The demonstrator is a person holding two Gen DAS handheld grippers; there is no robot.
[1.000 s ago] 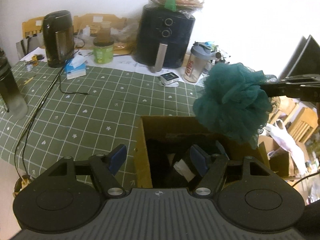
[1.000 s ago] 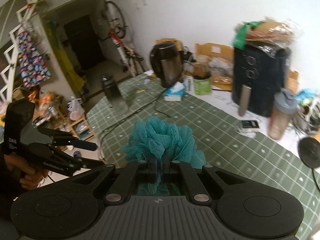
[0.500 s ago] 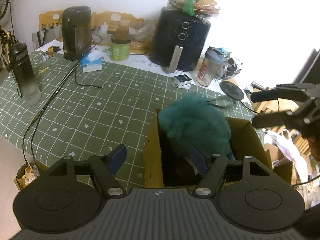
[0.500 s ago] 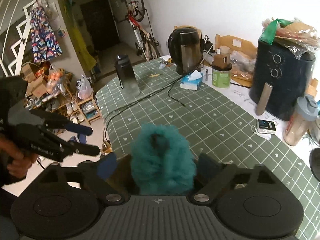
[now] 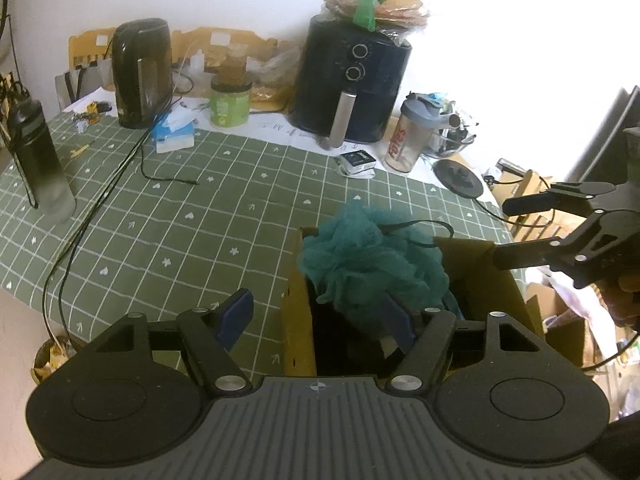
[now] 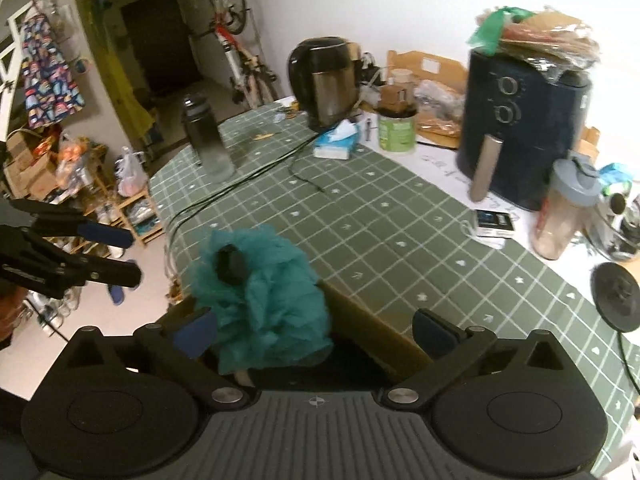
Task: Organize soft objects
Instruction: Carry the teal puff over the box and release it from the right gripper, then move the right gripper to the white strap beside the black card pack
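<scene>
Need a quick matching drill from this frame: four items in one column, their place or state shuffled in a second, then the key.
Items:
1. teal bath pouf
2. right tool
3. dark water bottle
4. bag of flatbreads

Place or state:
A. on top of the black air fryer
B. standing alone near the table's left edge
C. sitting in the open cardboard box
D. jaws spread wide and opening, gripping nothing

Pairs: 1-C, 2-D, 3-B, 4-A
</scene>
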